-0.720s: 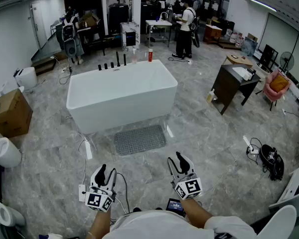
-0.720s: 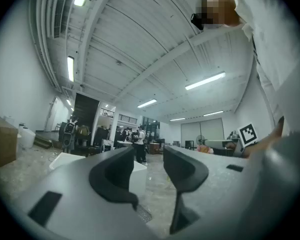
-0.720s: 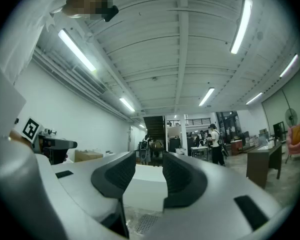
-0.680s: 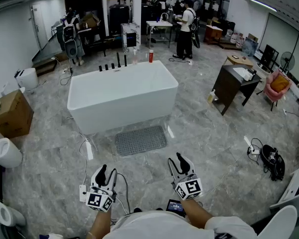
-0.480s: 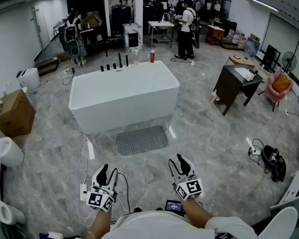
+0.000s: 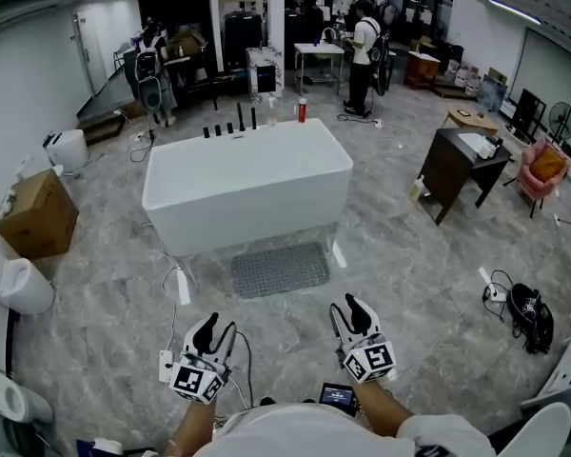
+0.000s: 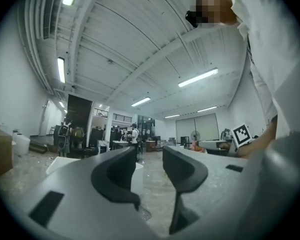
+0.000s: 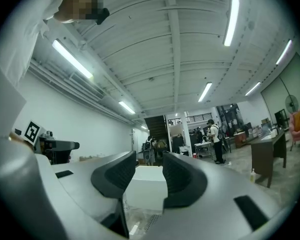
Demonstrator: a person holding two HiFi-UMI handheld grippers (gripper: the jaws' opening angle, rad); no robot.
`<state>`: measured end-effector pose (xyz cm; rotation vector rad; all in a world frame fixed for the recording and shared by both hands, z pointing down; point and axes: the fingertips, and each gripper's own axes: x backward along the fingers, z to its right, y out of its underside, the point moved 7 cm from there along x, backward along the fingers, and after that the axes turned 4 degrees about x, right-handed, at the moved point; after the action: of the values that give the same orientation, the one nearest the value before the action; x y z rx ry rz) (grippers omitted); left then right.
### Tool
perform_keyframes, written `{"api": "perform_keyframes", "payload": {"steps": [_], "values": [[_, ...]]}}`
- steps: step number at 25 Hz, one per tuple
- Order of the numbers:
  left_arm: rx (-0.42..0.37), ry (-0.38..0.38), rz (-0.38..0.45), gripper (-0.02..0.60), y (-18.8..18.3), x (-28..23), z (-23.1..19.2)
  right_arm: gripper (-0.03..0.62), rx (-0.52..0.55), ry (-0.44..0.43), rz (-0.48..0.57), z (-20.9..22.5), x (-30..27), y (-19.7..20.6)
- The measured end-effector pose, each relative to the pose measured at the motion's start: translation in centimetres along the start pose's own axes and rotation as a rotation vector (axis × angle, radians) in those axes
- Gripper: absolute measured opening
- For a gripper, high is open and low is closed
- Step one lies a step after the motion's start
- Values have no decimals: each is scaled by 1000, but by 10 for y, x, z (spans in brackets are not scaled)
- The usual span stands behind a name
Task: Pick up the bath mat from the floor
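Note:
A grey textured bath mat (image 6: pixel 280 269) lies flat on the marble floor in front of the white bathtub (image 6: pixel 247 185). Both grippers are held low near my body, well short of the mat. My left gripper (image 6: pixel 212 332) stands open with nothing between its jaws, and my right gripper (image 6: pixel 349 315) is open and empty too. In the left gripper view the gripper (image 7: pixel 149 170) points level across the room, with an edge of the mat (image 7: pixel 143 213) low between its jaws. The right gripper (image 8: pixel 149 174) frames the bathtub (image 8: pixel 148 186), with a corner of the mat (image 8: pixel 151 223) below it.
A white cable and power strip (image 6: pixel 181 288) lie left of the mat. A cardboard box (image 6: pixel 35 215) and a toilet (image 6: pixel 21 285) stand at left, a dark desk (image 6: pixel 462 171) at right, a black bag (image 6: pixel 530 316) on the floor at right. People stand at the back (image 6: pixel 364 53).
The view has shifted slightly forward and right; the tub and mat sit a little further right in the head view. Both grippers keep their places, still open.

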<state>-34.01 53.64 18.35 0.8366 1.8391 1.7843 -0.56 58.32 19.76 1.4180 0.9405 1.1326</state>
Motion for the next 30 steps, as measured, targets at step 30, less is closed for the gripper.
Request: {"api": "perform_keyframes", "payload": {"steps": [30], "values": [[32, -56, -39, 173, 22, -42, 33, 173, -37, 40, 6, 70, 29, 19]]}}
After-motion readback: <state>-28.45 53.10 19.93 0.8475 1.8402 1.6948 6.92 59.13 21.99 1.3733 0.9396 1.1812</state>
